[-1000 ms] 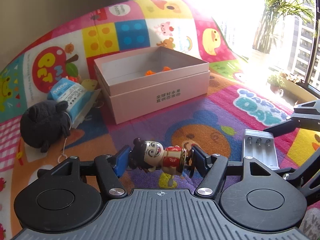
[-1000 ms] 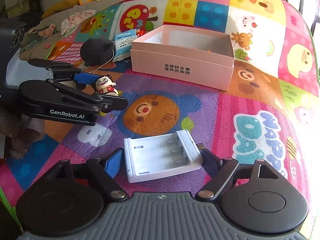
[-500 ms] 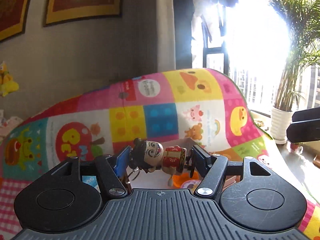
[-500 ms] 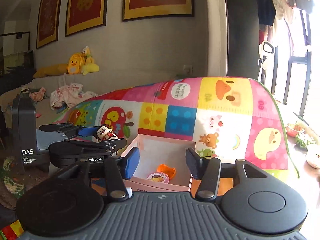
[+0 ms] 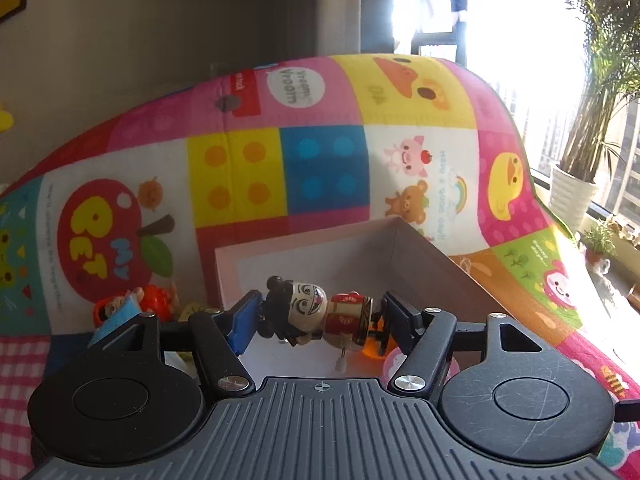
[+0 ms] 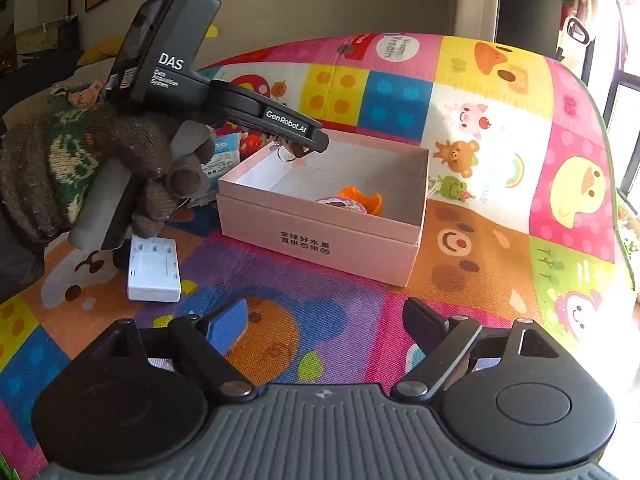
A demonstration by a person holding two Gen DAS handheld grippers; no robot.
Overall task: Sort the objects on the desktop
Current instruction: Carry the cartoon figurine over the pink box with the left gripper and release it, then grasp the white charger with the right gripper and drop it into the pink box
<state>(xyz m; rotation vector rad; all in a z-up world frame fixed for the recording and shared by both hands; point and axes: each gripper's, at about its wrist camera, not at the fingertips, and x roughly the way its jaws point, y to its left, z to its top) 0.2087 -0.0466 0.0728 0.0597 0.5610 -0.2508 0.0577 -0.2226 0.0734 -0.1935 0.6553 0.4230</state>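
A small doll (image 5: 308, 308) with black hair and a red body lies sideways between my left gripper's (image 5: 316, 316) fingers, which are shut on it. It hangs over the near left part of the open pink box (image 5: 320, 256). In the right wrist view a gloved hand (image 6: 152, 152) holds the left gripper (image 6: 304, 146) above the pink box's (image 6: 320, 240) far left corner. My right gripper (image 6: 320, 320) is low over the mat in front of the box, its jaws opening with nothing between them. A white battery case (image 6: 154, 268) lies on the mat to its left.
Inside the box lie an orange piece (image 6: 362, 200) and a round pink item (image 6: 340, 204). A red toy (image 5: 158, 304) and a blue tissue pack (image 6: 222, 156) sit left of the box. The colourful play mat (image 6: 480, 140) stretches behind and to the right.
My left gripper has carried the doll up off the mat and over the box. The right gripper has drawn back from the battery case, which now lies off to its left, and stands wider.
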